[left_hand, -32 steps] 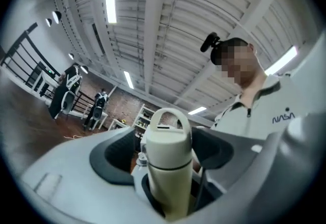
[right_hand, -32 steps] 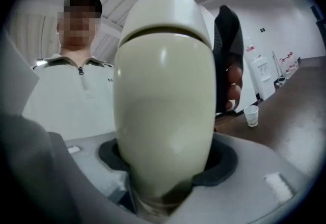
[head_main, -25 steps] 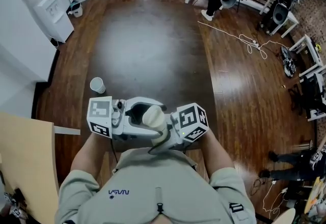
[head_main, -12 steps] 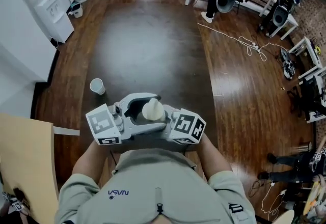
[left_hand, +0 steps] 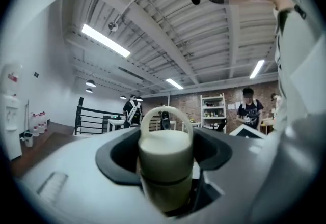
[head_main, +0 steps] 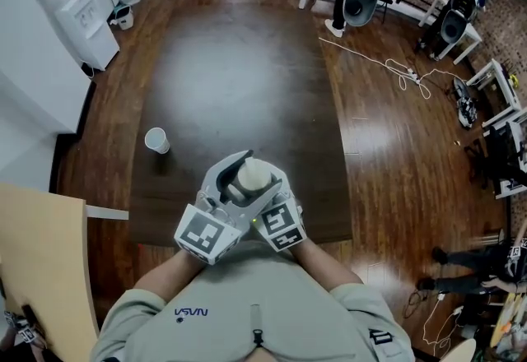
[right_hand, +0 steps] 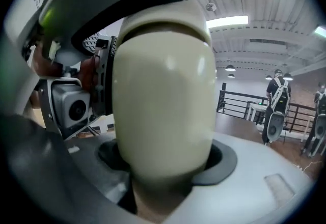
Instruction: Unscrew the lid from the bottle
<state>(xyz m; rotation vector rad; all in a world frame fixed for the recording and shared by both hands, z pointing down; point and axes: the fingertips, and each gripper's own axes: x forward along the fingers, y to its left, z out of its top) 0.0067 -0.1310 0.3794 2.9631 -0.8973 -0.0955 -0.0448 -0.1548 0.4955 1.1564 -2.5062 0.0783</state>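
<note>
Standing apart from bottle (head_main: 254, 175): paper cup (head_main: 156, 140)

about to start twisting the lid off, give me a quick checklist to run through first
1. Bottle between both grippers: ok, held in front of the person, over the near part of the table.
2. Right gripper clamped on the bottle body: ok, the body fills its jaws.
3. Left gripper on the lid rather than the body: cannot tell. The lid stands between its jaws, but where the pads press is hidden.
4. Lid seated: ok, the seam looks closed where it shows.
5. Paper cup out of the way: ok, it stands on the table well off to the left.
</note>
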